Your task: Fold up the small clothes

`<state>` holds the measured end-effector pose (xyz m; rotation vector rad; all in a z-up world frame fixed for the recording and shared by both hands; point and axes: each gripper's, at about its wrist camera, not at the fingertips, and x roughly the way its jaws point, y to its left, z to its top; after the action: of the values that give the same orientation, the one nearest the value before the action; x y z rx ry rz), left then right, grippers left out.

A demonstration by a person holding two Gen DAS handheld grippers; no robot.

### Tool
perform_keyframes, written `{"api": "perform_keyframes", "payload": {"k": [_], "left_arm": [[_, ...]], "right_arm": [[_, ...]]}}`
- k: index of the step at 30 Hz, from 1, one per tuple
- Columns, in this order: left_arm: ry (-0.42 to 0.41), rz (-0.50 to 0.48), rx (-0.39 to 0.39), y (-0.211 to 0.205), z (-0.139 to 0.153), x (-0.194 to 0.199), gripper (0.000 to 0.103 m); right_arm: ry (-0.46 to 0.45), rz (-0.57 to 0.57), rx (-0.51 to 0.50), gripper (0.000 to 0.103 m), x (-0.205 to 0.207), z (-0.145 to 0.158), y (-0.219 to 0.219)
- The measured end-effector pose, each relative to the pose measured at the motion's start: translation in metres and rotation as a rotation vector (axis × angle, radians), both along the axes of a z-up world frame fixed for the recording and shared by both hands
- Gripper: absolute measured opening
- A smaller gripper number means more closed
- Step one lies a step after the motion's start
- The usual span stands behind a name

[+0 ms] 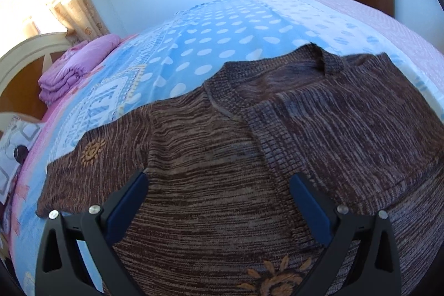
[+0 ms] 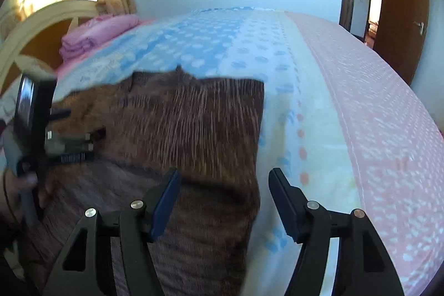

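A brown knitted sweater [image 1: 222, 146] with orange sun motifs lies on the bed, its right side folded over the middle and its left sleeve spread to the left. My left gripper [image 1: 219, 179] is open just above the sweater's body, holding nothing. In the right wrist view the sweater [image 2: 191, 129] shows its straight folded right edge. My right gripper [image 2: 223, 176] is open over that edge, one finger above the knit, the other above the sheet. The left gripper's body [image 2: 36, 129] shows at the left of that view.
The bed has a blue polka-dot sheet [image 1: 211, 40] and a pink spotted cover [image 2: 383, 113] on the right. Folded pink bedding [image 1: 75, 65] lies by the cream headboard [image 1: 25, 52]. A brown door [image 2: 402, 18] stands open at the far right.
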<state>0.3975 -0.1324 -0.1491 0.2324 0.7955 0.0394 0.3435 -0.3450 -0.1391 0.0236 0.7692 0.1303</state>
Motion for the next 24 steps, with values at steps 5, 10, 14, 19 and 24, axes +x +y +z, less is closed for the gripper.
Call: {"api": "perform_keyframes", "payload": {"k": [5,10,14,19,24], "left_arm": [[-0.014,0.035,-0.039,0.01,0.004,0.002,0.103],[-0.011,0.061,-0.065,0.02,0.004,0.008,0.103],[0.021,0.074,-0.116,0.031,-0.003,0.011,0.103],[0.028,0.072,-0.151,0.034,-0.004,0.011,0.103],[0.04,0.052,-0.122,0.027,-0.008,0.012,0.103]], "right_arm": [[0.035,-0.054,-0.026,0.038,0.065,-0.004,-0.002],[0.123,-0.068,-0.03,0.035,0.111,-0.027,0.001],[0.088,-0.057,-0.136,0.001,0.106,-0.035,0.015],[0.097,-0.157,-0.111,0.001,0.103,-0.035,-0.018],[0.114,-0.164,-0.105,0.001,0.102,-0.038,-0.028]]}}
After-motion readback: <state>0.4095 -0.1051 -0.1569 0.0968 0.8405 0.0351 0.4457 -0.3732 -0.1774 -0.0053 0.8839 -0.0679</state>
